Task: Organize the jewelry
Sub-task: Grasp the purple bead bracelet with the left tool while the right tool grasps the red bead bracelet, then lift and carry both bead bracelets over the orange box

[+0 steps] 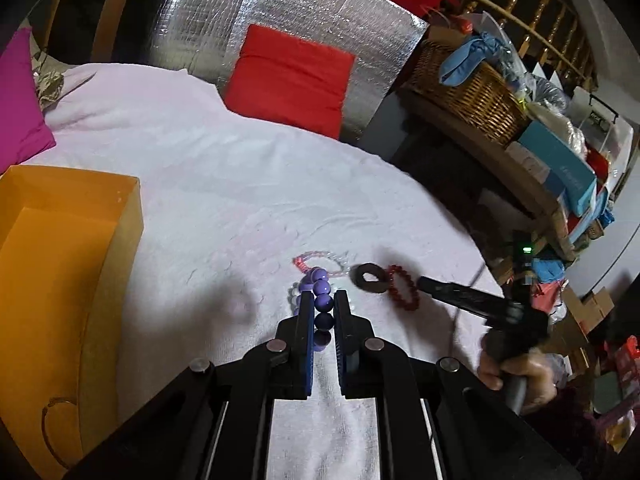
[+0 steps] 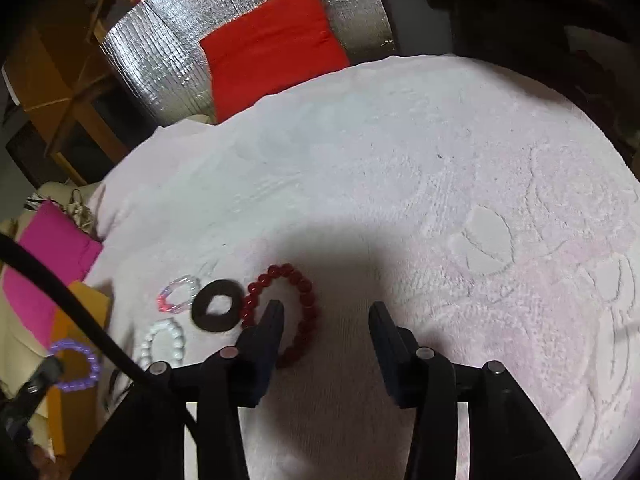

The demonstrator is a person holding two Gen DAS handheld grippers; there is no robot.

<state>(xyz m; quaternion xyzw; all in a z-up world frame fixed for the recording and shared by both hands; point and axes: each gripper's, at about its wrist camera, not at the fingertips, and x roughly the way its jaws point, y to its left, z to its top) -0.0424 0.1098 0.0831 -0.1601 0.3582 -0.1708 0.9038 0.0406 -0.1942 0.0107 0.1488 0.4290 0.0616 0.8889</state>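
Only rightward: white bracelet [image 2: 163, 343] (unobstructed)

Left gripper [image 1: 323, 300] jaws nearly closed; right gripper [image 2: 326, 312] jaws spread.

Red cushion [image 1: 290, 80] leans vs. silver foil panel [image 1: 224, 12] behind white towel [image 2: 360, 160]. Magenta cushion [image 1: 18, 100] far left. Wicker basket [image 1: 472, 92] w/ blue cloth, boxes stacked at right, prob. on a wooden shelf.

Purple round-bead bracelet [image 1: 322, 300]; dark red bead bracelet [image 2: 294, 312]; flat black ring [image 2: 216, 306]; white bead bracelet [image 2: 163, 342]; pink-and-clear bead bracelet [image 2: 178, 294]; orange cardboard box [image 1: 60, 280]; pale pink embossed towel [image 2: 440, 200].
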